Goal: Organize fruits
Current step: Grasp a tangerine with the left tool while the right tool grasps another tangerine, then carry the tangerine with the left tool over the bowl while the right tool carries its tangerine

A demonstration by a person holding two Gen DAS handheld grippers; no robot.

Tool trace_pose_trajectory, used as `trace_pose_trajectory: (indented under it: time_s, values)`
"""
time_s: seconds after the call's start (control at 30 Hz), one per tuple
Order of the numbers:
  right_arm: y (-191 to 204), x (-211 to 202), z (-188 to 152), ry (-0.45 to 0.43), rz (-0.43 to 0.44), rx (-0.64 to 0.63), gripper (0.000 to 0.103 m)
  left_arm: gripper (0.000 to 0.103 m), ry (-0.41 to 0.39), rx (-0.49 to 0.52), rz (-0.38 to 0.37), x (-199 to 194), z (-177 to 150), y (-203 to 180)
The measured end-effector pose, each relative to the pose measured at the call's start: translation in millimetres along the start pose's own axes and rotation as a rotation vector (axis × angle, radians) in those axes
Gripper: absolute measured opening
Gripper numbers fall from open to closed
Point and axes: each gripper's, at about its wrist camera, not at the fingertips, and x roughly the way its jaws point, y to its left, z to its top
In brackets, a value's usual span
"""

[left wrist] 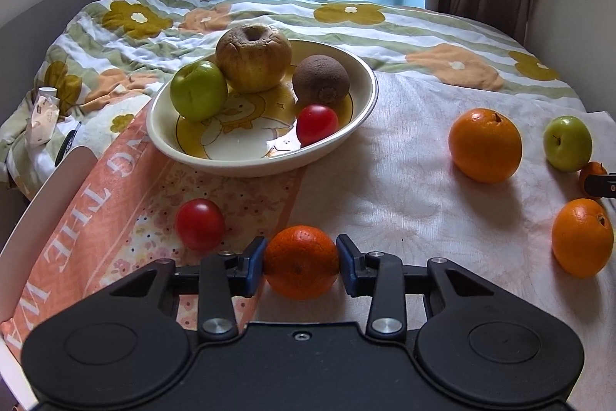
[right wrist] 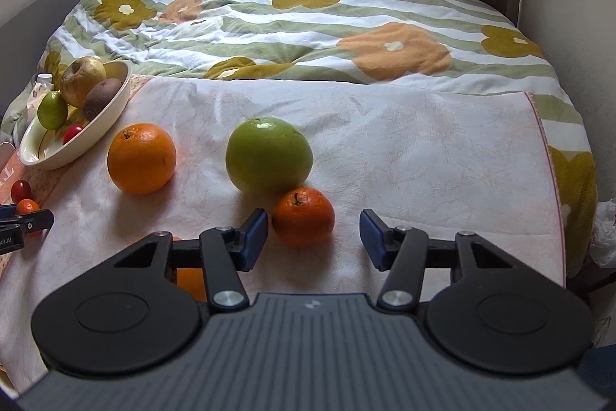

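My left gripper is shut on a small mandarin, just above the cloth. A red tomato lies to its left. Ahead stands a cream bowl holding a green apple, a wrinkled brown apple, a kiwi and a red tomato. My right gripper is open around a second mandarin, which sits nearer the left finger. A green apple lies just behind it and a large orange to the left.
Another orange lies at the right of the left wrist view. The fruit rests on a pale cloth over a flowered quilt. A white board edge stands at the left. Curtains and a wall close the back.
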Motion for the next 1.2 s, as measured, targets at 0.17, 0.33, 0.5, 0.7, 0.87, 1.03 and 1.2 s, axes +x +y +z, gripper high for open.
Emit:
trace_pose_trajectory:
  time_s: [0.17,0.33,0.5,0.7,0.87,1.03,1.2]
  values:
    - [4.6,4.3,1.1,0.0,0.008,-0.009,0.06,0.043,0.0,0.01,-0.006,-2.2,-2.0,-1.1]
    - [10.7,8.6,1.7,0.008,-0.002,-0.03,0.056,0.043,-0.001,0.024,-0.013,-5.0,-4.4,-2.2]
    - [12.3,7.5,1.0,0.001,-0.014,-0.038,0.051,0.042,-0.005,0.025,-0.03,-9.7,-6.4,-4.1]
    - [13.8,-1.3,0.8,-0.018,-0.025,-0.034,0.051,0.042,-0.021,0.04,-0.052,-20.4,-9.3,-11.2]
    - [18.6,-15.7,3.2,-0.035,-0.028,-0.043,0.051,0.042,-0.041,0.046,-0.073,-33.1,-8.3,-13.5]
    - [30.0,-34.9,6.6,-0.053,-0.026,-0.062,0.051,0.042,-0.07,0.046,-0.089,-50.3,-4.0,-11.5]
    - [44.0,-53.6,9.4,-0.06,-0.015,-0.048,0.051,0.042,-0.09,0.054,-0.109,-70.9,-0.8,-6.5]
